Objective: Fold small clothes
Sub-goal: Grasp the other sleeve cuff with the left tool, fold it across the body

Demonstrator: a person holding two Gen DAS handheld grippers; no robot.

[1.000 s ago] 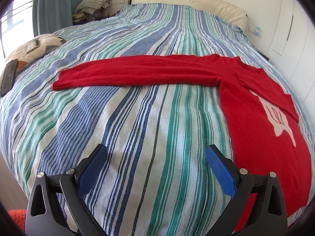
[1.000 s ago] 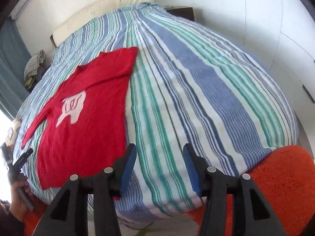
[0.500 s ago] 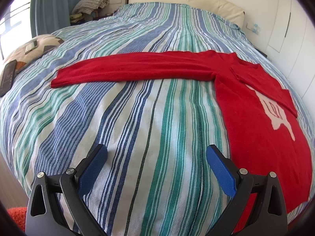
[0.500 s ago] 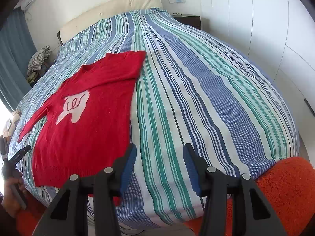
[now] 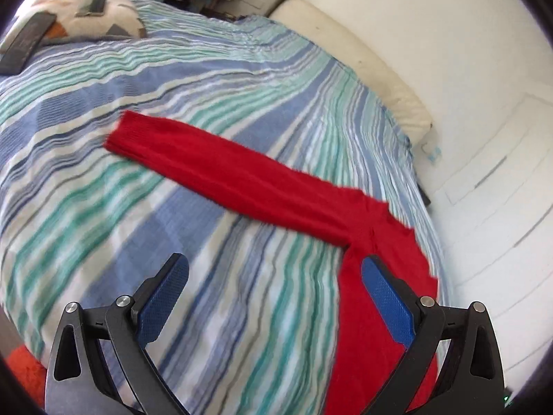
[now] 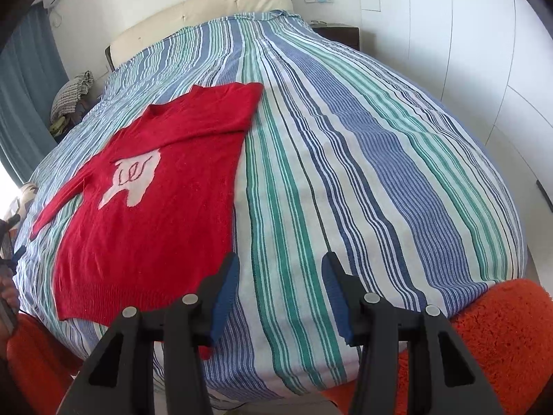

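A red sweater with a white motif lies flat on the striped bedspread. Its right sleeve is folded across the chest; its left sleeve stretches out straight toward the bed's left side. My left gripper is open and empty, hovering above the bedspread just left of the sweater's body. My right gripper is open and empty above the bed's front edge, just right of the sweater's hem.
A patterned pillow and a dark flat object lie at the bed's left side. A cream headboard stands behind. An orange fluffy rug lies by the bed's foot. White wardrobe doors line the right.
My left gripper has swung and tilted left, so the outstretched sleeve now runs diagonally through its blurred view. My right gripper has moved forward over the bed's front edge. Both stay open.
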